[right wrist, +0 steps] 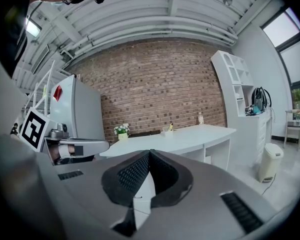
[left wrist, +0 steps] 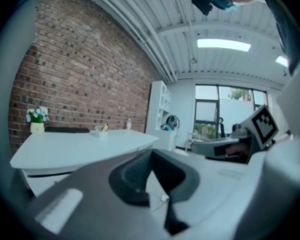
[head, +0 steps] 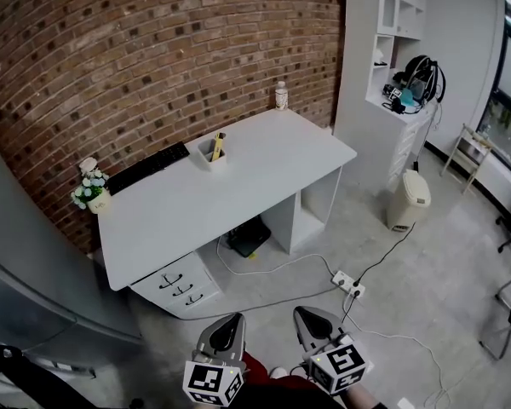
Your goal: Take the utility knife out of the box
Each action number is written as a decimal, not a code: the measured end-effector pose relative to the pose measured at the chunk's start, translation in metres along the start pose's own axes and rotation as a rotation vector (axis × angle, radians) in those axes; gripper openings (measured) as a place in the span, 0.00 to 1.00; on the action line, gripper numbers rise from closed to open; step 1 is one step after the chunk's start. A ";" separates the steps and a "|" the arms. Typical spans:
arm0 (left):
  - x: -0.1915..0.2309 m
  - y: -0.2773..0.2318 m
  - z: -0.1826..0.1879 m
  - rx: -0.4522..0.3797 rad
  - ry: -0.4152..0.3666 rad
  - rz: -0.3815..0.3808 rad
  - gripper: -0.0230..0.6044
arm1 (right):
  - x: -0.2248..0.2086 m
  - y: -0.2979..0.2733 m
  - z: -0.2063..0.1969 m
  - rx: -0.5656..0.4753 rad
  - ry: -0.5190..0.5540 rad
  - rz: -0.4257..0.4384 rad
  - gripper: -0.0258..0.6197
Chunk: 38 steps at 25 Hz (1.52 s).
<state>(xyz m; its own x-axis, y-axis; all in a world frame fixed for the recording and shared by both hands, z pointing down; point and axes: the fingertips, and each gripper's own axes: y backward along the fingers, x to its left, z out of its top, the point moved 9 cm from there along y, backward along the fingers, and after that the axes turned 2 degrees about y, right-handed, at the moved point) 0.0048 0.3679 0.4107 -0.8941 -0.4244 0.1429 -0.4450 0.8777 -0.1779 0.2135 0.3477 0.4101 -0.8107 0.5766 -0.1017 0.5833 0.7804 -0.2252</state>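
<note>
Yellow utility knife (head: 217, 146) stands in small white box (head: 206, 161) on white worktop (head: 238, 203), top poking above rim, likely reachable from above. Left gripper (head: 228, 331), right gripper (head: 313, 326): both closed, empty, held low, well apart from worktop. Approach judged not begun.

A desk (head: 238, 186) is set against a brick wall (head: 153, 41). On it a box (head: 208, 158) is placed by the far edge, with a utility knife (head: 217, 146) stood in it. A keyboard (head: 149, 167) and a flower pot (head: 92, 192) are found left of it, a bottle (head: 281, 96) far right. A bin (head: 408, 201) is stood right of the desk.
</note>
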 end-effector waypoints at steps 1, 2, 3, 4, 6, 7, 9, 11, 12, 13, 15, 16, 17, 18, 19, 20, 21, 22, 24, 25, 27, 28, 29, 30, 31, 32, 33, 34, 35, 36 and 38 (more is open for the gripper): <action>0.001 0.000 -0.001 -0.001 0.000 0.001 0.04 | 0.000 -0.001 -0.001 0.001 0.003 0.001 0.05; 0.001 0.000 -0.001 -0.003 0.002 0.002 0.04 | 0.001 -0.001 -0.002 0.001 0.004 0.001 0.05; 0.001 0.000 -0.001 -0.007 0.007 0.003 0.04 | 0.001 -0.001 -0.003 0.000 0.004 0.001 0.05; 0.001 0.000 -0.001 -0.013 0.014 0.005 0.04 | 0.001 -0.001 -0.003 -0.003 0.002 0.001 0.05; -0.001 0.000 0.001 -0.018 0.021 0.010 0.04 | -0.001 -0.001 -0.001 -0.008 -0.008 0.003 0.05; -0.002 0.000 0.001 -0.019 0.021 0.012 0.04 | -0.001 0.000 0.001 -0.011 -0.019 0.005 0.05; -0.004 0.001 0.002 -0.022 0.018 0.017 0.04 | -0.004 0.001 0.003 -0.017 -0.028 0.004 0.05; -0.004 0.001 0.002 -0.026 0.017 0.022 0.04 | -0.005 0.001 0.002 -0.021 -0.021 -0.001 0.05; -0.004 0.001 0.001 -0.026 0.018 0.025 0.04 | -0.005 0.000 0.001 -0.019 -0.018 0.001 0.05; -0.003 0.001 0.000 -0.025 0.020 0.029 0.04 | -0.005 -0.001 0.000 -0.016 -0.017 0.004 0.05; -0.001 -0.001 -0.001 -0.019 0.025 0.037 0.04 | -0.007 -0.002 -0.002 -0.009 -0.019 0.005 0.05; -0.001 -0.003 0.000 -0.017 0.024 0.039 0.04 | -0.009 -0.002 -0.002 -0.007 -0.022 0.003 0.05; 0.000 -0.005 0.000 -0.016 0.023 0.039 0.04 | -0.011 -0.002 -0.002 -0.007 -0.025 -0.001 0.05; 0.001 -0.007 0.002 -0.017 0.022 0.040 0.04 | -0.014 -0.003 -0.001 -0.008 -0.028 -0.006 0.05; 0.002 -0.010 0.003 -0.018 0.023 0.041 0.04 | -0.016 -0.005 -0.001 -0.009 -0.031 -0.011 0.05; 0.003 -0.013 0.004 -0.019 0.025 0.043 0.04 | -0.018 -0.007 0.000 -0.009 -0.033 -0.015 0.05; 0.005 -0.016 0.005 -0.021 0.027 0.044 0.04 | -0.020 -0.009 0.000 -0.007 -0.035 -0.017 0.05; 0.007 -0.019 0.006 -0.022 0.027 0.046 0.04 | -0.022 -0.011 0.000 -0.005 -0.036 -0.018 0.05; 0.013 -0.025 0.007 -0.017 0.024 0.051 0.04 | -0.024 -0.017 0.001 0.000 -0.036 -0.020 0.05; 0.016 -0.029 0.006 -0.010 0.021 0.055 0.04 | -0.025 -0.019 0.001 0.003 -0.035 -0.022 0.05; 0.024 -0.036 0.004 0.005 0.021 0.057 0.04 | -0.029 -0.025 0.002 0.009 -0.035 -0.028 0.05; 0.026 -0.040 0.004 0.007 0.027 0.055 0.04 | -0.032 -0.028 0.003 0.012 -0.033 -0.030 0.05; 0.029 -0.044 0.005 0.008 0.033 0.051 0.04 | -0.035 -0.032 0.004 0.014 -0.032 -0.033 0.05; 0.032 -0.049 0.006 0.009 0.037 0.047 0.04 | -0.037 -0.036 0.005 0.017 -0.032 -0.036 0.05; 0.035 -0.053 0.006 0.011 0.039 0.044 0.04 | -0.040 -0.040 0.006 0.021 -0.034 -0.039 0.05; 0.038 -0.057 0.007 0.013 0.041 0.041 0.04 | -0.041 -0.044 0.006 0.025 -0.037 -0.041 0.05; 0.042 -0.061 0.007 0.016 0.042 0.039 0.04 | -0.043 -0.048 0.007 0.030 -0.039 -0.042 0.05; 0.046 -0.065 0.008 0.018 0.044 0.038 0.04 | -0.044 -0.053 0.007 0.034 -0.041 -0.043 0.05; 0.049 -0.069 0.008 0.021 0.043 0.037 0.04 | -0.046 -0.058 0.007 0.038 -0.042 -0.043 0.05; 0.053 -0.074 0.009 0.023 0.042 0.035 0.04 | -0.048 -0.063 0.007 0.040 -0.043 -0.044 0.05; 0.060 -0.083 0.011 0.026 0.039 0.032 0.04 | -0.052 -0.074 0.009 0.043 -0.042 -0.045 0.05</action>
<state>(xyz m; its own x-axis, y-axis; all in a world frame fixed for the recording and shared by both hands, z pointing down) -0.0128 0.2669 0.4237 -0.9054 -0.3868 0.1749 -0.4179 0.8844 -0.2078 0.2124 0.2579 0.4236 -0.8380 0.5296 -0.1313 0.5442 0.7936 -0.2722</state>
